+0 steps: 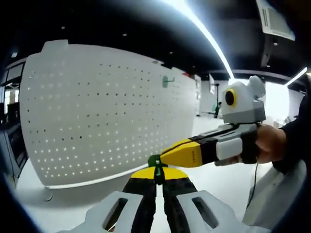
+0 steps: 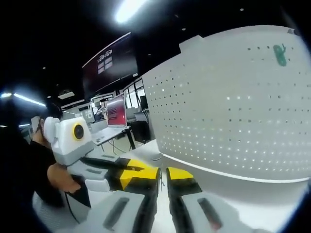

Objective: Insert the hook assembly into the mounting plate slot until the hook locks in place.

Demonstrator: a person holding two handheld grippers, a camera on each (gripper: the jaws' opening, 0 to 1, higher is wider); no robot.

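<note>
Left gripper view | both claws meet at green hook (image 1: 154, 161) | pegboard (image 1: 97, 111) behind

Both grippers, the left gripper (image 1: 159, 180) and the right gripper (image 2: 163, 180), have black jaws, yellow tips and white housings; the person's sleeve (image 1: 296, 141) is dark.
</note>
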